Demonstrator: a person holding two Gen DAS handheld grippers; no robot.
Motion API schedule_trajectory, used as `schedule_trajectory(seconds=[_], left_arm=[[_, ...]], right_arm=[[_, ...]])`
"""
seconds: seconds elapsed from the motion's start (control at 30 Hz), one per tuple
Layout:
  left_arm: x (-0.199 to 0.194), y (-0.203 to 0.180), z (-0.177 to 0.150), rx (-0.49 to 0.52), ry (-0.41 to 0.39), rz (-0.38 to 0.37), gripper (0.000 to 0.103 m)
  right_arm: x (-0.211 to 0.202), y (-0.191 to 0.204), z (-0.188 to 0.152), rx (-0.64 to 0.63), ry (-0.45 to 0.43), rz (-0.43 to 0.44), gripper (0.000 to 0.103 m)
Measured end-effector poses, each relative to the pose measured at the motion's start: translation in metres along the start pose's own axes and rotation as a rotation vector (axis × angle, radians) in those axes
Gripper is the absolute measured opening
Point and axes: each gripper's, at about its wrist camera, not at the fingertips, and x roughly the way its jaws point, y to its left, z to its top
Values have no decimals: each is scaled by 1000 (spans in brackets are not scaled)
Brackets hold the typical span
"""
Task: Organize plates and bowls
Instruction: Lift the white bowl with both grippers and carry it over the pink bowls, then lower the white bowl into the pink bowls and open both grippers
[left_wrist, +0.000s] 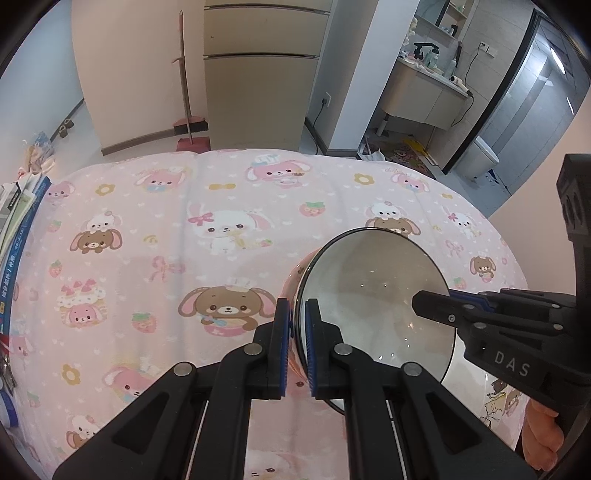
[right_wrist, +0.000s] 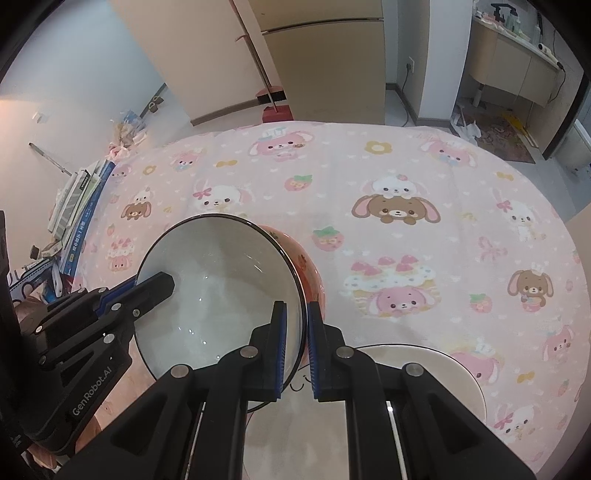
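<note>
free: bench (right_wrist: 424, 177) cloth open across frame centre & right | blocked: book stack (right_wrist: 79, 206) left edge; plate (right_wrist: 454, 373) lower right

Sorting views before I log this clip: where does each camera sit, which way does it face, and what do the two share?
Left wrist: on the left gripper, looking down its fingers at the white-lined, dark-rimmed bowl; the right gripper and a hand show.
Right wrist: on the right gripper, looking down at the bowl and a white plate; the left gripper shows.
Shared: the bowl, pinched at opposite rims, and the pink cartoon-animal tablecloth.
</note>
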Motion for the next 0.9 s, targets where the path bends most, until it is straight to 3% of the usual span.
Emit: schedule_trajectory(seconds=[0.7, 0.8, 0.83, 0.87, 0.9], left_arm=[[16, 2, -1, -2, 23, 10, 6], [15, 0, -2, 19, 28, 17, 13], [14, -1, -3, 22, 31, 14, 21], [12, -1, -4, 17, 35, 10, 38], [9, 1, -5, 5, 30, 5, 48]], right_arm=[[9, -3, 4, -19, -13, -24, 12], [8, -5, 2, -12, -11, -12, 12], [8, -5, 2, -13, -12, -9, 12], [7, -5, 1, -17, -12, -9, 12], [5, -4, 0, -24, -14, -10, 12]])
